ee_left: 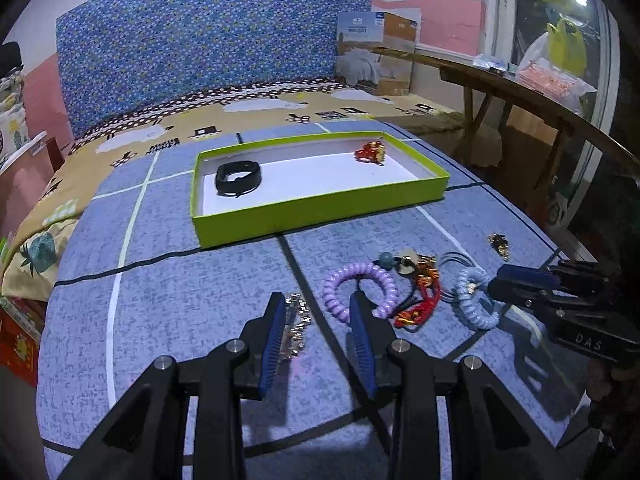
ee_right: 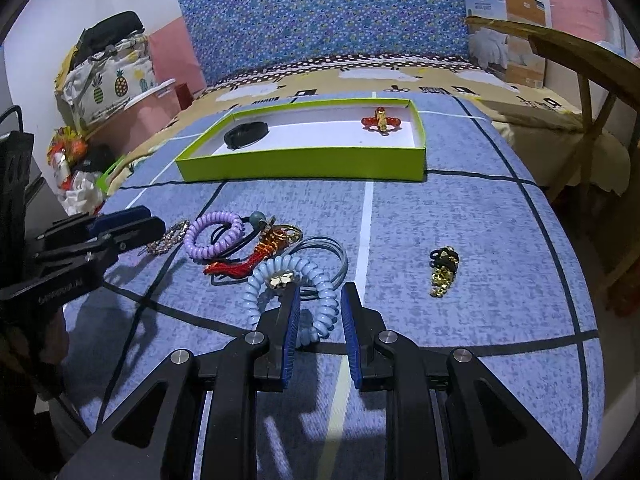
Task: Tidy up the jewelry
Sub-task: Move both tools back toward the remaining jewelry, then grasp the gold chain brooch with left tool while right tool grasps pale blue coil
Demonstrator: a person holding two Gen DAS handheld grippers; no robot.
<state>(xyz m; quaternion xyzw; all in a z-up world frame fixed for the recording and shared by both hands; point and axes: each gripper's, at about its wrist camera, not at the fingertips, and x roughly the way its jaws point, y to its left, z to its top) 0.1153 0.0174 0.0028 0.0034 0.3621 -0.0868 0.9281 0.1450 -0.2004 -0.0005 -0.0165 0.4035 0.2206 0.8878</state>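
A green tray (ee_left: pixel 316 211) (ee_right: pixel 304 168) on the blue mat holds a black band (ee_left: pixel 239 178) (ee_right: pixel 245 133) and a red-gold ornament (ee_left: pixel 370 152) (ee_right: pixel 381 121). In front lie a purple coil bracelet (ee_left: pixel 360 286) (ee_right: pixel 214 234), a red tassel charm (ee_left: pixel 420 300) (ee_right: pixel 248 262), a light-blue coil bracelet (ee_left: pixel 474 300) (ee_right: pixel 292 296), a silver chain (ee_left: pixel 298 330) (ee_right: pixel 170 236) and a gold-black cluster (ee_left: pixel 499 243) (ee_right: pixel 442 270). My left gripper (ee_left: pixel 318 304) is open, between the chain and the purple coil. My right gripper (ee_right: pixel 320 292) is open around the light-blue coil's right side.
A blue patterned headboard (ee_left: pixel 200 48) stands behind the bed. A wooden frame (ee_left: pixel 540 96) (ee_right: pixel 580 64) runs along the right. A cardboard box (ee_left: pixel 380 52) sits at the back right. Bags and clutter (ee_right: pixel 104 80) lie off the left edge.
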